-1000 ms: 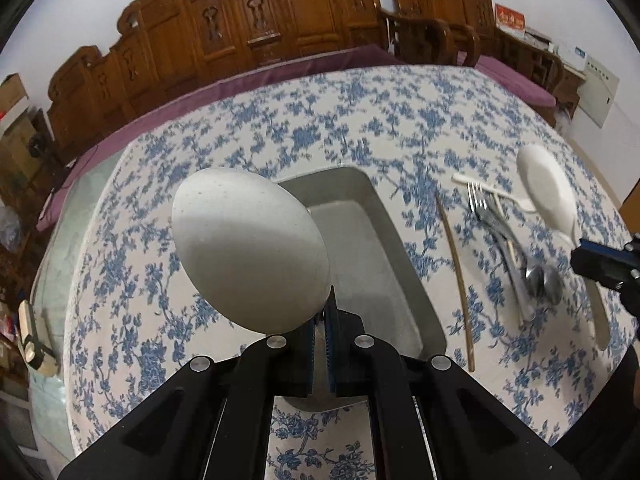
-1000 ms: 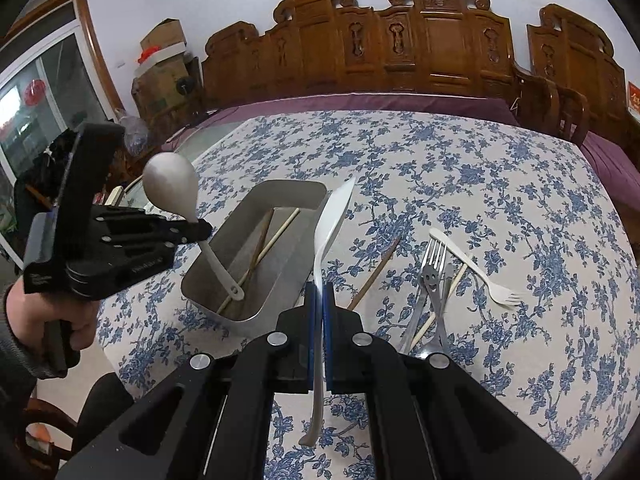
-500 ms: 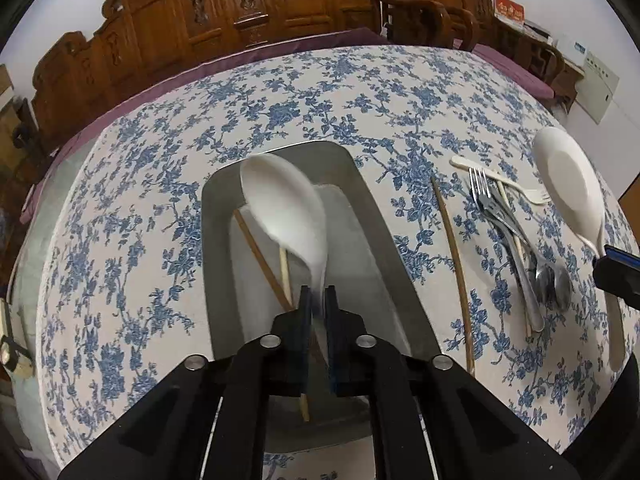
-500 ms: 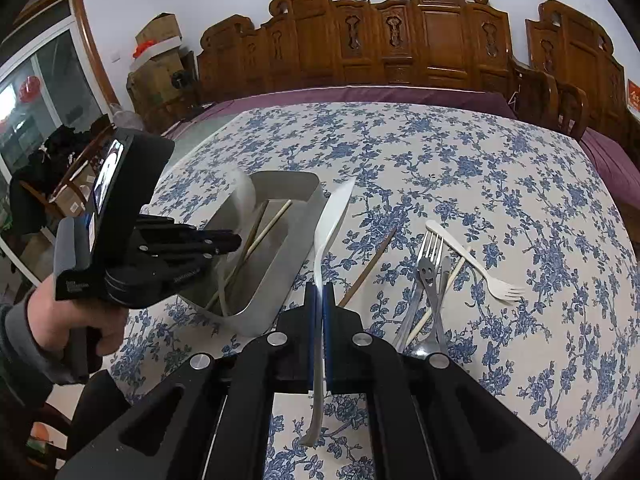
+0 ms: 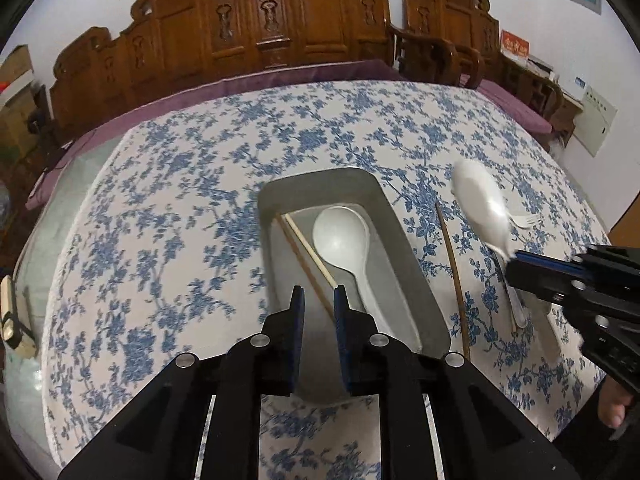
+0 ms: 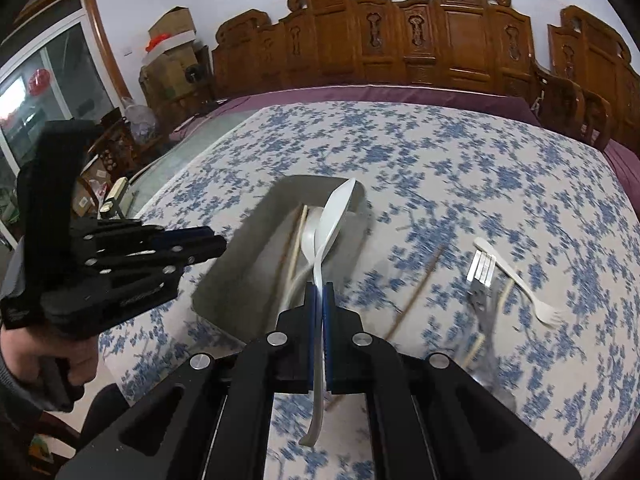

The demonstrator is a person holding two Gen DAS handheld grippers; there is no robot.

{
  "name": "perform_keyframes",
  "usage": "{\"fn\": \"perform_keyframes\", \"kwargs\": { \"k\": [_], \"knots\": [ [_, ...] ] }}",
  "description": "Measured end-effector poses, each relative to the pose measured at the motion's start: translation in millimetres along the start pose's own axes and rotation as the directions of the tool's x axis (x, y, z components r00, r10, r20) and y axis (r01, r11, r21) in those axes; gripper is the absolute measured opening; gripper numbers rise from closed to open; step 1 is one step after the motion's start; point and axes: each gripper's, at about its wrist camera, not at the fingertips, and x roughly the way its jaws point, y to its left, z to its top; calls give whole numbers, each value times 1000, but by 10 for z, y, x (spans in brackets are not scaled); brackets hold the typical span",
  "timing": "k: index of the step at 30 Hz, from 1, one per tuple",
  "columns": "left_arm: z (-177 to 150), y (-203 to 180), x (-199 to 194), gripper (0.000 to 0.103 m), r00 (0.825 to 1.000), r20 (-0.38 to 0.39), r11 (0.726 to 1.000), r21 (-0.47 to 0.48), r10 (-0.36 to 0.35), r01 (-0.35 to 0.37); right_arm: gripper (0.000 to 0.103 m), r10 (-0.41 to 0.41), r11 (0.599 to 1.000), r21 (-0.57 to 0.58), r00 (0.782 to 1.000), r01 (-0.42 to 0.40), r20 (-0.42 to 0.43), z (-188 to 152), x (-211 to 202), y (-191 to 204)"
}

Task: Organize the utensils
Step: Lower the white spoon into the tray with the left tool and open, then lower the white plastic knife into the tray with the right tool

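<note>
Floral-cloth table (image 5: 168, 208) bears metal tray (image 5: 416, 280), 1 loose chopstick (image 5: 452, 268), forks (image 6: 484, 280), white fork (image 6: 520, 280).

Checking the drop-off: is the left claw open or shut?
Open: the left claw shows a clear gap between its fingers, and the white spoon lies in the tray.

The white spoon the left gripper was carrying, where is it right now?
The white spoon lies inside the metal tray, right of the two chopsticks, and the left gripper hangs open above it.

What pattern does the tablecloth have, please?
Blue flowers on white tablecloth; clearest in the left wrist view.
</note>
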Motion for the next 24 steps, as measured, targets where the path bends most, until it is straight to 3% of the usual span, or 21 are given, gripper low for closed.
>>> {"fn": "perform_keyframes", "kwargs": {
  "k": [24],
  "knots": [
    [-516,630,-598,20,995,100,987,-156,-27,43,4,-7,1000,-27,997,5,-73,288,795,434]
  ]
}}
